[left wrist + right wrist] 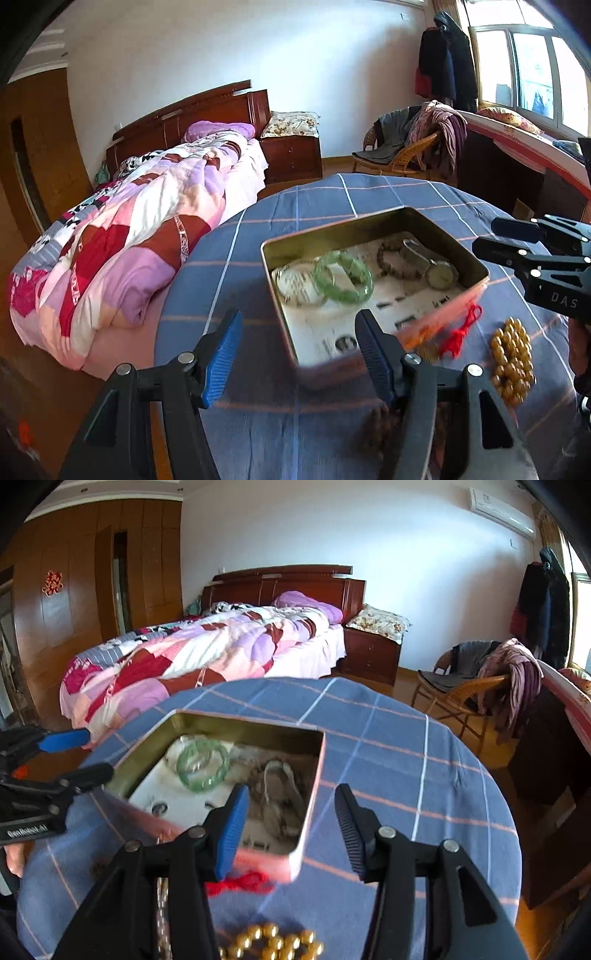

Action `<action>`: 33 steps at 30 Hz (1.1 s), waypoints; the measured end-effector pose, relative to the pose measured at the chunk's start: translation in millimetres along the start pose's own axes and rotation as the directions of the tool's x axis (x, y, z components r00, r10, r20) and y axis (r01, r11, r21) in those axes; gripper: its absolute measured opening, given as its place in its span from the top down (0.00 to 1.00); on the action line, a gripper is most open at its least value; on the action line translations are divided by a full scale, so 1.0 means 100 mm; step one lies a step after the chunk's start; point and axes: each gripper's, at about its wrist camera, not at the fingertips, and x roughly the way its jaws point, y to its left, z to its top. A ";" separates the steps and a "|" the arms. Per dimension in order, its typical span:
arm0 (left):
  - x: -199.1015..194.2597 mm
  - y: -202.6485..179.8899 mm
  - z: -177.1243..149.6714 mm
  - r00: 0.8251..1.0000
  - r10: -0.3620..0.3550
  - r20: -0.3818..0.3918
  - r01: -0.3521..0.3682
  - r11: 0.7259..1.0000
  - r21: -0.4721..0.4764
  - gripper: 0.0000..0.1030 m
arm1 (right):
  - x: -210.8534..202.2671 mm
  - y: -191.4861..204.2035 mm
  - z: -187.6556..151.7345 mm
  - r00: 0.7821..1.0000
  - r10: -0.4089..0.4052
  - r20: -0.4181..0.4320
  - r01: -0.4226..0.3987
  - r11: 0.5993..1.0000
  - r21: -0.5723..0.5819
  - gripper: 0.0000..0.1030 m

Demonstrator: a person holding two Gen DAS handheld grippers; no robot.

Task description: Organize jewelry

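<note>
Holding green bangle (343,277), watch (441,275) (blurred): tin (280,258) | both tongs apart, empty

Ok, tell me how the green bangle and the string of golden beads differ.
The green bangle lies inside the open tin; the golden beads lie outside it on the blue checked cloth. The bangle is one translucent rigid ring; the beads are many small opaque balls bunched in a heap. Neither is held by any tongs.

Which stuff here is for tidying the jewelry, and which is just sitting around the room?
For the job:
tin box
green bangle
wristwatch
golden bead string
red cord

Just lying about:
bed
wicker chair
hanging coats
</note>
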 end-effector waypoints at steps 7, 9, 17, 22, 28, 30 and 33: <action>-0.14 0.01 -0.24 1.000 -0.009 -0.014 0.009 0.999 -0.046 0.38 | -0.14 0.11 -0.19 1.000 -0.027 0.006 0.027 0.999 -0.024 0.43; -0.16 -0.02 -0.28 1.000 -0.011 -0.019 0.010 0.999 -0.048 0.38 | -0.17 0.11 -0.21 0.999 -0.038 0.012 0.038 0.999 -0.032 0.42; -0.16 -0.14 -0.35 0.999 -0.017 -0.037 0.016 0.999 -0.030 0.38 | -0.17 0.06 -0.25 0.999 -0.052 0.005 0.052 0.999 -0.010 0.39; -0.16 -0.17 -0.40 0.999 -0.018 -0.051 0.016 1.000 -0.022 0.38 | -0.18 0.05 -0.28 0.999 -0.052 0.002 0.052 0.999 0.000 0.38; -0.14 -0.18 -0.43 0.998 -0.016 -0.060 0.016 1.000 -0.015 0.38 | -0.18 0.05 -0.29 0.998 -0.059 -0.008 0.059 0.998 -0.003 0.38; -0.14 -0.19 -0.44 0.998 -0.016 -0.063 0.016 1.000 -0.014 0.38 | -0.18 0.05 -0.30 0.998 -0.058 -0.009 0.058 0.998 -0.003 0.38; -0.13 -0.20 -0.45 0.998 -0.018 -0.068 0.017 1.000 -0.012 0.38 | -0.18 0.06 -0.31 0.998 -0.058 -0.015 0.058 0.998 -0.002 0.38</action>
